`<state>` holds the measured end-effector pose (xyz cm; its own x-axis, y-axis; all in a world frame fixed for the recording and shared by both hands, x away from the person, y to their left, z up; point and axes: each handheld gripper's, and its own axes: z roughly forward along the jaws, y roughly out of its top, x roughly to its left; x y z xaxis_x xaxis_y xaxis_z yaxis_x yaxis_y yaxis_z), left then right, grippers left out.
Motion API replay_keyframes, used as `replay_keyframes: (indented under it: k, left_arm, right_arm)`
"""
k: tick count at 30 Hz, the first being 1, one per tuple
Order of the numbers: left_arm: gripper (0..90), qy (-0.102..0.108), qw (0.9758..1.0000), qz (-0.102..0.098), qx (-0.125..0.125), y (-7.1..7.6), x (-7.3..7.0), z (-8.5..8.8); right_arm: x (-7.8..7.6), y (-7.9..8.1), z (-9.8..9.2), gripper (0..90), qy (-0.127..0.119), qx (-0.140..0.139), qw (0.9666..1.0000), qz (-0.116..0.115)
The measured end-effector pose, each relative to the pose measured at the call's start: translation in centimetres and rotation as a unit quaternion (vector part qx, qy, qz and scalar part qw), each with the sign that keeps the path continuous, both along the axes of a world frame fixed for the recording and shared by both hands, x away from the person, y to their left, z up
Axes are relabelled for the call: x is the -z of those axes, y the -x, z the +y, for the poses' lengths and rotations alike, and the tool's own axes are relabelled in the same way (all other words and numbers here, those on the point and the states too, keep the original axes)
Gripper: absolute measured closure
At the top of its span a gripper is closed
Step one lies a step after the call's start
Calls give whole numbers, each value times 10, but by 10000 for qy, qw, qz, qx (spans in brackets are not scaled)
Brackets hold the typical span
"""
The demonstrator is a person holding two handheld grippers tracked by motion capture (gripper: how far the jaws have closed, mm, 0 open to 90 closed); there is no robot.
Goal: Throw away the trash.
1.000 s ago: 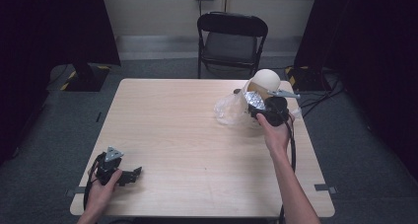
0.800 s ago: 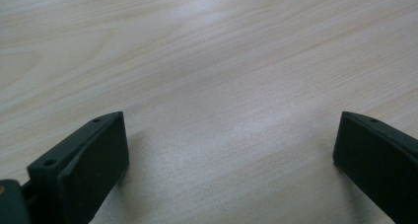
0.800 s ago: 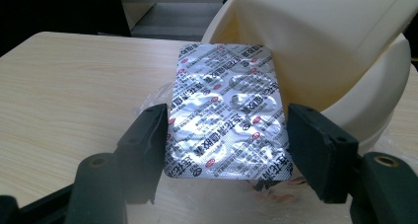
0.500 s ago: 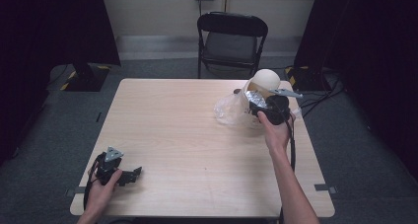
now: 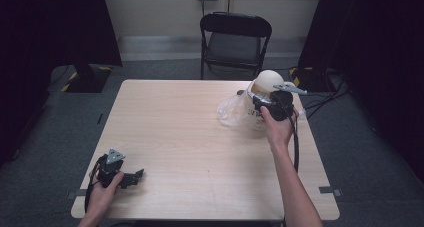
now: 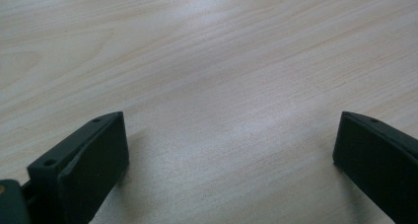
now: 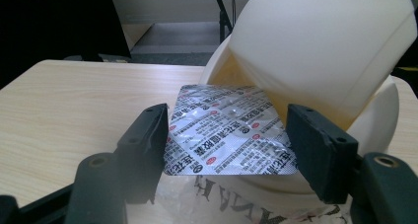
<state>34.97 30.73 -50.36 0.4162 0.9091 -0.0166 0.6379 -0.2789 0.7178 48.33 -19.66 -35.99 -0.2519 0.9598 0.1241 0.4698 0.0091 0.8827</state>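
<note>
High view: a silver foil blister sheet of tablets [image 7: 229, 130] is clamped between the jaws of the right gripper [image 5: 272, 104] at the far right of a pale wooden table [image 5: 190, 132].

The sheet is held level at the mouth of a cream, round-topped plastic bin [image 5: 267, 84] with a tilted swing lid, the lid's edge lying just over the sheet's far corner. A crumpled clear plastic bag [image 5: 231, 112] is seen beside the bin. A black folding chair [image 5: 235, 42] stands behind the table. At the near left corner, the left gripper [image 6: 229, 150] is rested on bare wood, jaws wide apart.
</note>
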Motion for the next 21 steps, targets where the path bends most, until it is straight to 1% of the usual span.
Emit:
replay_keyframes:
  k: [4, 7, 10, 13, 15, 19, 20, 21]
  left_arm:
    - [0, 9, 10000, -3, 2, 0, 0, 0]
    - [0, 11, 10000, -5, 1, 0, 0, 0]
    - [0, 4, 10000, -2, -2, 0, 0, 0]
    - [0, -10, 10000, 2, 7, 0, 0, 0]
    - [0, -2, 10000, 1, 1, 0, 0, 0]
    - [0, -11, 10000, 4, 9, 0, 0, 0]
    - [0, -12, 10000, 3, 5, 0, 0, 0]
    - [0, -2, 10000, 0, 10, 0, 0, 0]
  right_arm:
    - [-1, -1, 0, 341, -57, 76, 10000, -24]
    - [-1, 1, -2, 341, -48, 158, 9999, 28]
    - [2, 4, -4, 341, -41, 284, 9995, 107]
    - [6, 2, -7, 341, -64, 409, 9990, 154]
    - [6, 1, -7, 341, -81, 428, 9990, 107]
    - [5, -1, -5, 341, -41, 415, 9991, 74]
    - [6, -3, -2, 341, 44, 388, 9992, 40]
    - [7, -3, -1, 342, 65, 364, 9993, 26]
